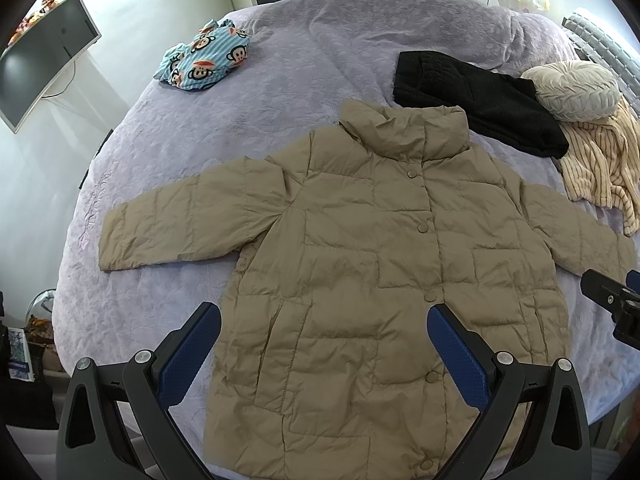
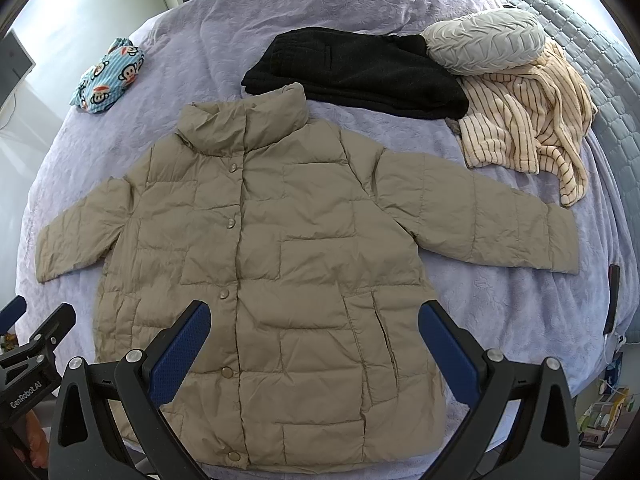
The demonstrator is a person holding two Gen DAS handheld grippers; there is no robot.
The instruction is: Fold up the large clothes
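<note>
A tan quilted puffer jacket [image 1: 360,256] lies flat and buttoned, front up, on a lavender bedspread [image 1: 200,132], collar away from me and both sleeves spread out. It also shows in the right wrist view [image 2: 280,248]. My left gripper [image 1: 324,320] is open and empty, hovering above the jacket's lower left part. My right gripper [image 2: 314,320] is open and empty above the jacket's lower right part. The right gripper's body shows at the right edge of the left wrist view [image 1: 616,300], and the left gripper's body at the left edge of the right wrist view [image 2: 32,352].
Beyond the collar lies a folded black garment [image 2: 360,72]. To its right are a cream striped garment [image 2: 528,120] and a round grey cushion [image 2: 484,42]. A blue monkey-print cloth [image 1: 208,56] sits far left. A monitor [image 1: 44,52] stands left of the bed.
</note>
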